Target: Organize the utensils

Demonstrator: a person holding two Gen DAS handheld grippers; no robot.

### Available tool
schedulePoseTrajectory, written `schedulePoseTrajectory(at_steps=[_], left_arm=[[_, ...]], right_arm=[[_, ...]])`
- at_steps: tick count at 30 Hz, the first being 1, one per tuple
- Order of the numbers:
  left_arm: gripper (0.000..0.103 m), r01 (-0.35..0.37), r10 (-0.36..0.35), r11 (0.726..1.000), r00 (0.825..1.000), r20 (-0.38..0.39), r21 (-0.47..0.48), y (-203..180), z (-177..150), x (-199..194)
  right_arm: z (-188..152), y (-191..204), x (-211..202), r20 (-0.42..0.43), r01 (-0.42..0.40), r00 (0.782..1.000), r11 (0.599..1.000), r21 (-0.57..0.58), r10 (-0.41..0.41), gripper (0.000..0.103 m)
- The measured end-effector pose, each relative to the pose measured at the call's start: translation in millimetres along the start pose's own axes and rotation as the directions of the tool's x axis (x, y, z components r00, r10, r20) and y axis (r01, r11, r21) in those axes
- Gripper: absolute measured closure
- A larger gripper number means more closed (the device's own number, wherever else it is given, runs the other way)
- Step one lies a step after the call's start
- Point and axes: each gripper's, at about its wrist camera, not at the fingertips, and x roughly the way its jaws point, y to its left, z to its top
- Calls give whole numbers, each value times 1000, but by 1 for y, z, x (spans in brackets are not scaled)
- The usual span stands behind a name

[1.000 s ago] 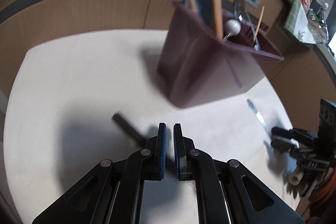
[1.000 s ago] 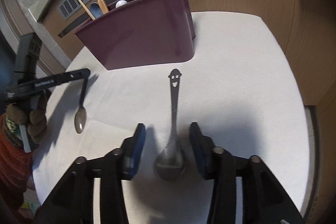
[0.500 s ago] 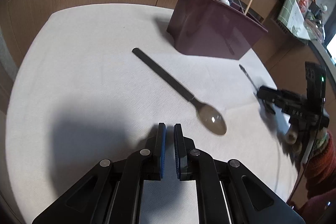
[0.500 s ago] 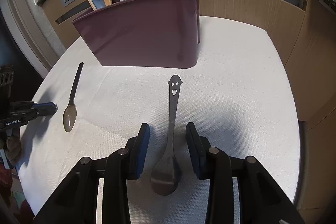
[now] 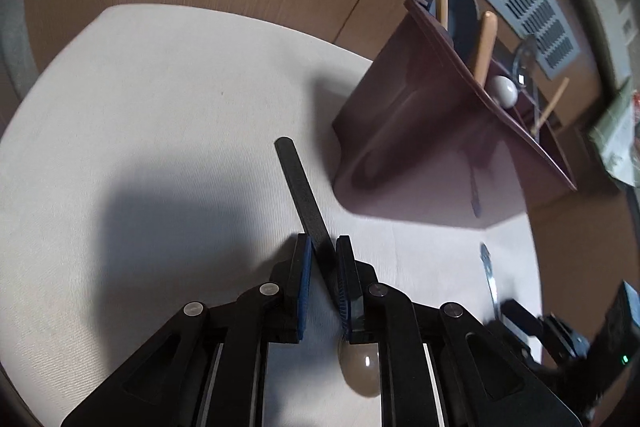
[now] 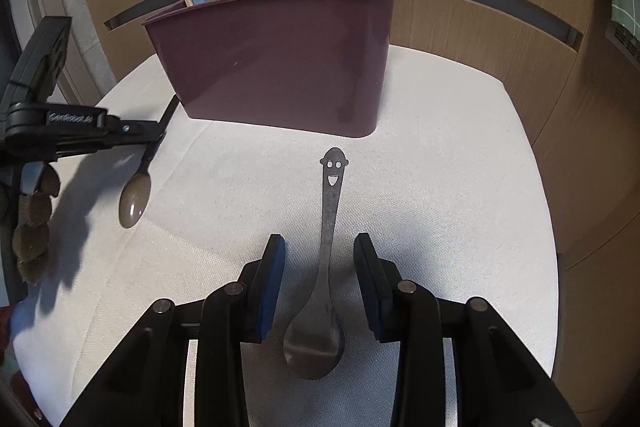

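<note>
Utensils, two loose on the cream cloth-covered worktop (image 6: 460,155): a brown-bowled spoon with a flat black handle (image 5: 306,199) lies with its handle between the opening pads of the left hand-held gripper (image 5: 321,281), bowl beneath that tool. A grey metal spoon with a smiling face cut into its handle end (image 6: 328,227) lies untouched between the spread pads of the right hand-held gripper (image 6: 319,281), bowl nearest it. Ahead of both stands a maroon plastic caddy (image 6: 280,63) holding upright spoons and wooden sticks.
</note>
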Motion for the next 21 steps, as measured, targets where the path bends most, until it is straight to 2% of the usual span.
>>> schedulePoseTrajectory(at_steps=[5,6,7,9,11,14,19,21], left_arm=[[86,-99,98,992,995,18,76,-19,1,5],[86,-111,110,990,994,19,85,-21,1,5],[86,-121,120,989,993,19,85,-22,2,5],[85,-138,137,987,990,17,78,-24,5,7],[85,-160,159,982,987,21,104,-30,5,9],[83,-186,182,959,983,37,216,-39,-4,8],[82,-174,172,899,984,42,401,-35,-38,-13],[82,-148,150,900,988,28,409,-28,-47,-21]], right_arm=[[16,1,11,-16,10,1000,1000,-19,-10,70],[19,3,13,-14,23,1000,999,-37,-23,78],[22,9,15,-7,43,999,995,-85,-43,97],[25,15,16,-5,49,999,990,-135,-50,96],[23,14,13,0,35,999,993,-116,-36,96],[17,7,2,20,-3,1000,998,-62,4,96],[2,-10,-22,52,-34,998,999,7,33,96],[-1,-15,-29,55,-25,998,1000,14,25,96]])
